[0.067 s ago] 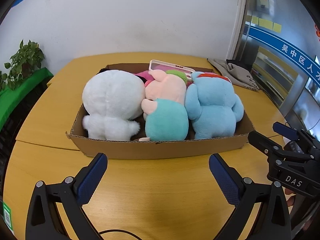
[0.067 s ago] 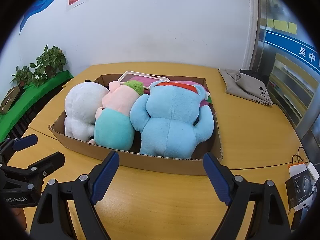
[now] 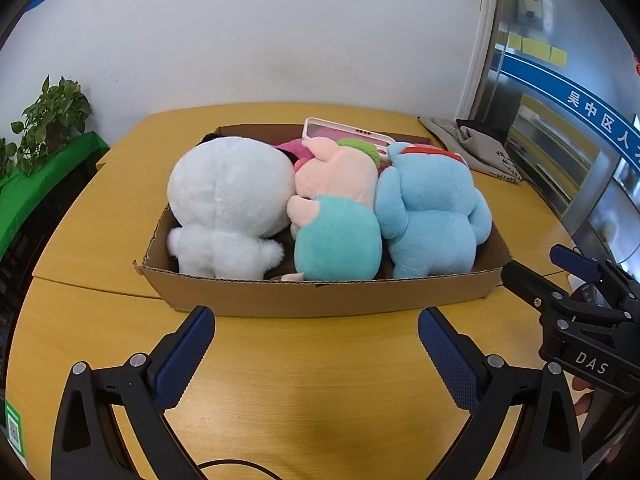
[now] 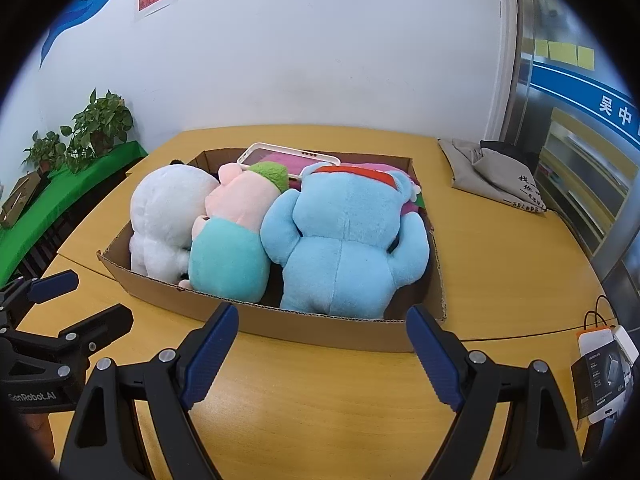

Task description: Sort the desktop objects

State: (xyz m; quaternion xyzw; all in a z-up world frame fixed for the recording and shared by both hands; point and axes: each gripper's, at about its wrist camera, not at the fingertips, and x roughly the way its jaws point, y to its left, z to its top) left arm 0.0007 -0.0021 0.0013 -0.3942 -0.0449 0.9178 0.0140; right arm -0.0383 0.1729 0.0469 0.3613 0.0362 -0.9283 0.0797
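Both tongs hovering spread and empty over the table (image 3: 312,380), short of the box (image 3: 320,296). Toys lying straight ahead inside: blue toy (image 4: 344,240) facing right gripper (image 4: 320,356), white toy (image 3: 228,204) nearer left gripper (image 3: 316,356).

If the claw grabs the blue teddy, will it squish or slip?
The blue teddy looks fluffy and stuffed, so it would probably squish and feel light. Its fuzzy fur likely grips rather than slips. Wedged against the pink toy in the box, it may drag its neighbour.
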